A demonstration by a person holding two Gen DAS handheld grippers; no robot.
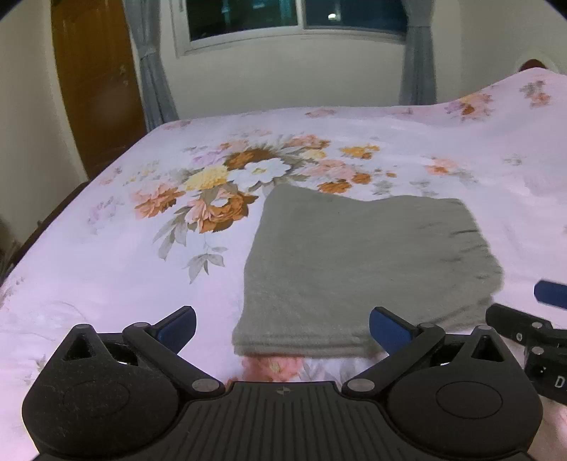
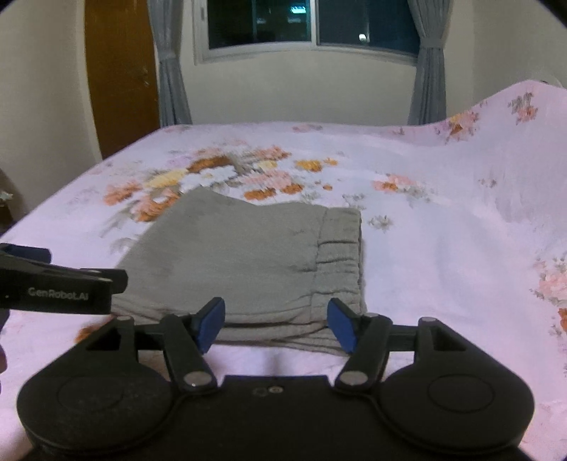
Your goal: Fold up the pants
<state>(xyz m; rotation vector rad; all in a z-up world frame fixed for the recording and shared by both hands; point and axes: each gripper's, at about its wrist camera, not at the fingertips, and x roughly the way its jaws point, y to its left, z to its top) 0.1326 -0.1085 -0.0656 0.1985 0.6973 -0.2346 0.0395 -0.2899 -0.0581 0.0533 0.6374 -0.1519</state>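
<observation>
Pants (image 1: 361, 262) lie folded on the floral bedsheet (image 1: 106, 283)

A bedroom lies in front of you.
You see a pink floral bedsheet (image 1: 106, 269) filling the middle and lower frame, a brown wooden door (image 1: 95, 85) at upper left, a dark window (image 1: 294, 17) at top centre, and grey curtains (image 1: 152, 71) hanging beside it against a cream wall (image 1: 283, 78).
</observation>
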